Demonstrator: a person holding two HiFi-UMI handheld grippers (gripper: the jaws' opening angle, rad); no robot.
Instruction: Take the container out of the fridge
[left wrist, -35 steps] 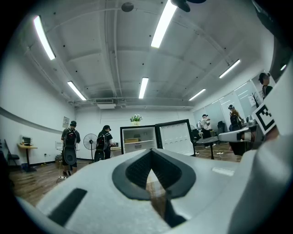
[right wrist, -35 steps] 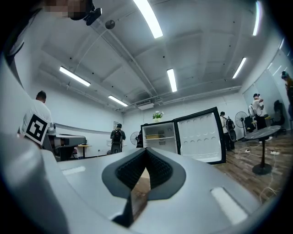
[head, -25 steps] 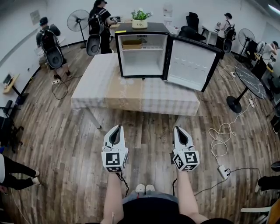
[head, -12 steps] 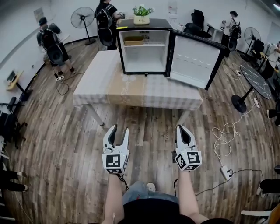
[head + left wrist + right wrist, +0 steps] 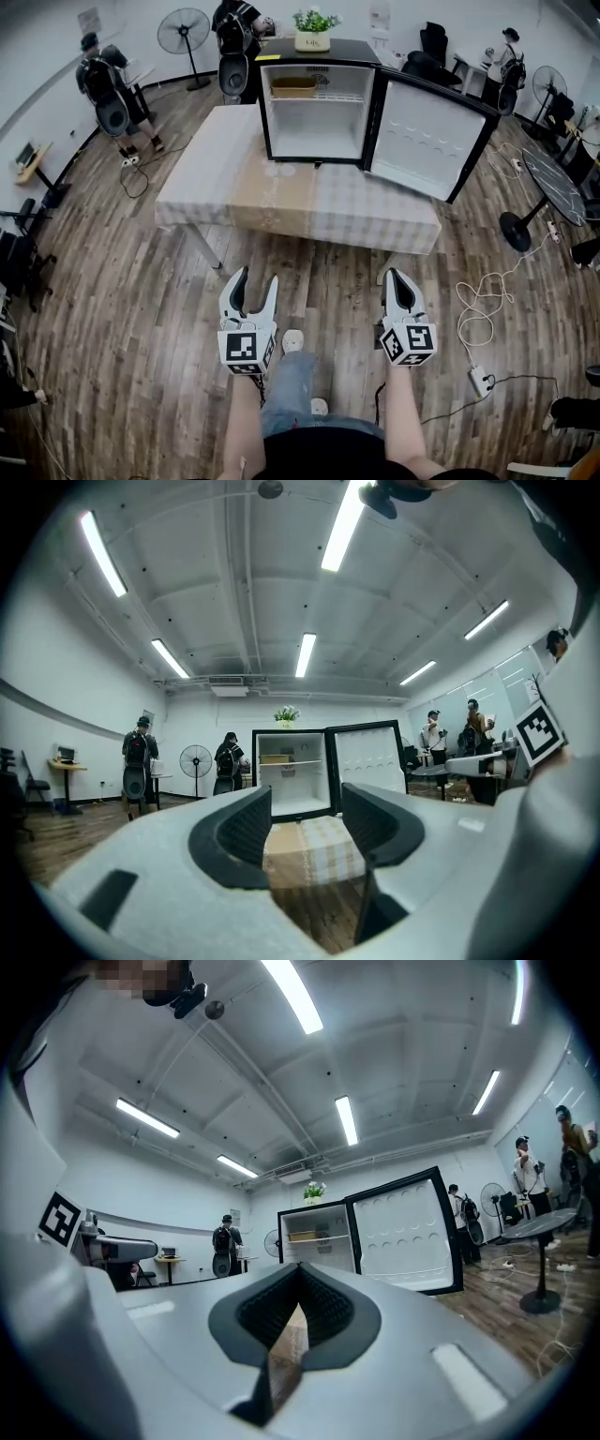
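A black mini fridge (image 5: 317, 103) stands on the cloth-covered table (image 5: 281, 192) with its door (image 5: 433, 139) swung open to the right. A tan container (image 5: 293, 86) sits on the fridge's upper shelf; it also shows as the container (image 5: 275, 758) and the container (image 5: 304, 1236). Both grippers are held level over the floor, well short of the table. My left gripper (image 5: 251, 283) (image 5: 307, 803) is open; its jaws have just been opening, with nothing between them. My right gripper (image 5: 398, 279) (image 5: 300, 1279) is shut and holds nothing.
A potted plant (image 5: 313, 30) stands on top of the fridge. People with backpacks stand behind the table at the left (image 5: 105, 80). Fans (image 5: 184, 33), a round black table (image 5: 553, 178) and a white cable with a power strip (image 5: 478, 323) lie to the sides.
The left gripper's jaws went from shut to wide open. Both grippers and the person have come closer to the table and fridge.
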